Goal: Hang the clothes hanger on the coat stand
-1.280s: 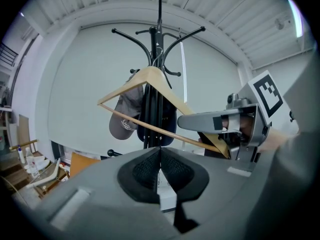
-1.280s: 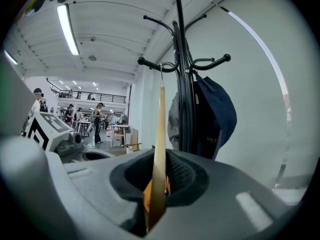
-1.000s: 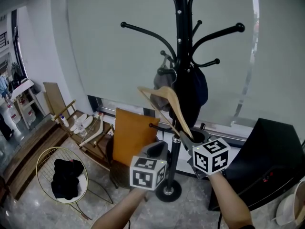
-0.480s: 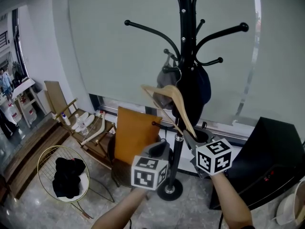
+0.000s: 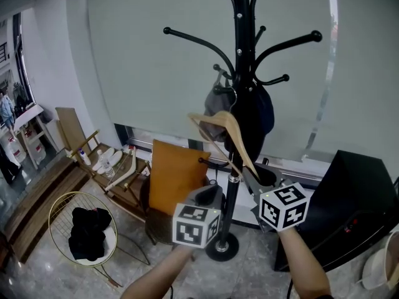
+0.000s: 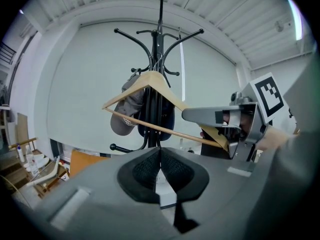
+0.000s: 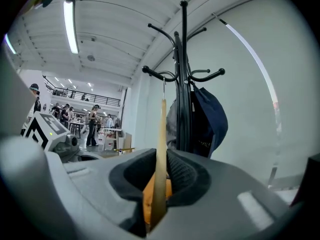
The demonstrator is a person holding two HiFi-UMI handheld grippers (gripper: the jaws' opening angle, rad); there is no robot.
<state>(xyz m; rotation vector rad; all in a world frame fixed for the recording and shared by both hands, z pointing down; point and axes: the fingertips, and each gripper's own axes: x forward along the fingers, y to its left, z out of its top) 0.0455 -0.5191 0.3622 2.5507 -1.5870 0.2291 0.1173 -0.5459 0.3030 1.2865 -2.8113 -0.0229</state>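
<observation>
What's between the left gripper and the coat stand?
The wooden hanger, clamped at one end in the right gripper, crosses in front of the coat stand. The left gripper view shows it.

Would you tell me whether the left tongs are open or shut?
Shut and empty: the left tongs show their pads meeting, nothing between them.

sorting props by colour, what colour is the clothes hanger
The clothes hanger is pale tan wood, clearest in the left gripper view.
</observation>
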